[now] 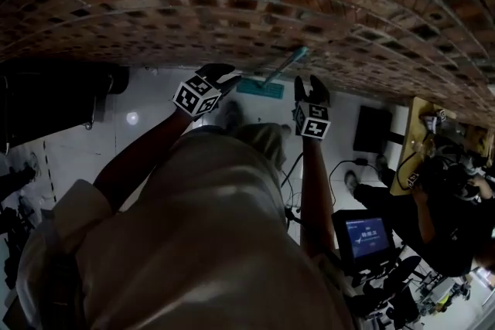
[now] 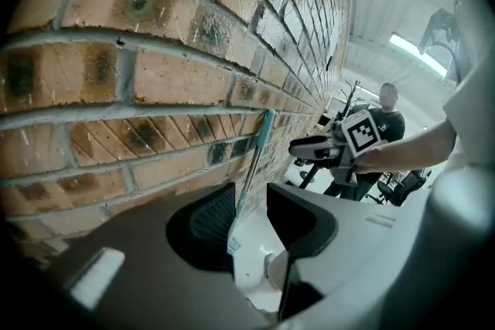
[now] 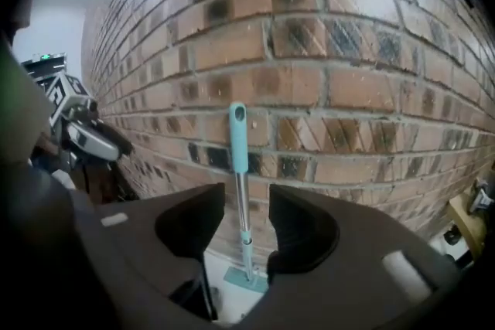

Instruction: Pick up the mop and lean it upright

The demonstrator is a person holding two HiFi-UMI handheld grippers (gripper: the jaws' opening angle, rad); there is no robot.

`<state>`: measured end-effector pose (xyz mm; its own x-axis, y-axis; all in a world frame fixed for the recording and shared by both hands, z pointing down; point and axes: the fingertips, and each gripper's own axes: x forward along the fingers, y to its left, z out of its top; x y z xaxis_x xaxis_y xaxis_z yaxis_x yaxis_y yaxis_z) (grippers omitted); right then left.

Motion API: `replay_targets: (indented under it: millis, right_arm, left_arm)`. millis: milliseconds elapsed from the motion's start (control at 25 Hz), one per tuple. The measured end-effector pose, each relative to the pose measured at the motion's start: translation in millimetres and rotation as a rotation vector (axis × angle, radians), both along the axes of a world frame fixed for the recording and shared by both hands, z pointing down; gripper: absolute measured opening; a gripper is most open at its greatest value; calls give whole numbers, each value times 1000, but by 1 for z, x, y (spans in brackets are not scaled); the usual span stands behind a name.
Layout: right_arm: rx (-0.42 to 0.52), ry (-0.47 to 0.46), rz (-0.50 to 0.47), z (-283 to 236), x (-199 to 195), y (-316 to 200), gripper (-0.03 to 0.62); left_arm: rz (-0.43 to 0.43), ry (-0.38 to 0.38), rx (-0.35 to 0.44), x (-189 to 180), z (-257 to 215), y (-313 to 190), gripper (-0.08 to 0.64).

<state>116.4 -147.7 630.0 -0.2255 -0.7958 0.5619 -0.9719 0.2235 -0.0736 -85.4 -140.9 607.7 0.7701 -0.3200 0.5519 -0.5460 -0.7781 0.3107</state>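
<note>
The teal-and-silver flat mop [image 3: 238,147] stands nearly upright. Its teal grip end rests against the red brick wall [image 3: 363,50] and its flat teal head sits on the pale floor [image 1: 155,116] at the wall's foot. In the head view the mop [image 1: 285,66] shows as a short slanted line between the two grippers, apart from both.

The left gripper [image 1: 224,74] is held out on a bare forearm, with its marker cube turned up towards the camera. Its jaws are spread moderately wide and hold nothing. In the left gripper view the left gripper [image 2: 250,201] frames the mop handle [image 2: 259,143] in the gap, but the handle is farther off, at the wall.

The right gripper [image 1: 311,83] is raised on a straight arm and points at the wall. In the right gripper view the right gripper [image 3: 246,205] also has its jaws parted and empty. The handle runs down the middle of the opening, beyond the jaw tips, and I cannot tell how far beyond.

A lit blue monitor screen [image 1: 367,236] sits low at the right of the head view.
</note>
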Motion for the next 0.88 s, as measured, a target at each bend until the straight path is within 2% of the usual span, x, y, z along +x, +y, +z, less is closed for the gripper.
replay_targets:
  millis: [160,320,560,880]
  right_arm:
    - [142,-22,-15,-56,-1,11,176]
    - [240,-50,1,-93,10,27,167]
    - [267,-59,32,-103,32,54,161]
    - [269,-50,41,-118,68,107,155]
  left_arm:
    - [-35,-4,-21,-8,11,2,144]
    - [-33,-11,4,0,7,5,138]
    - [-42,-6,27,21,-5,12,132]
    - [-15,15,47,76,-21,42,127]
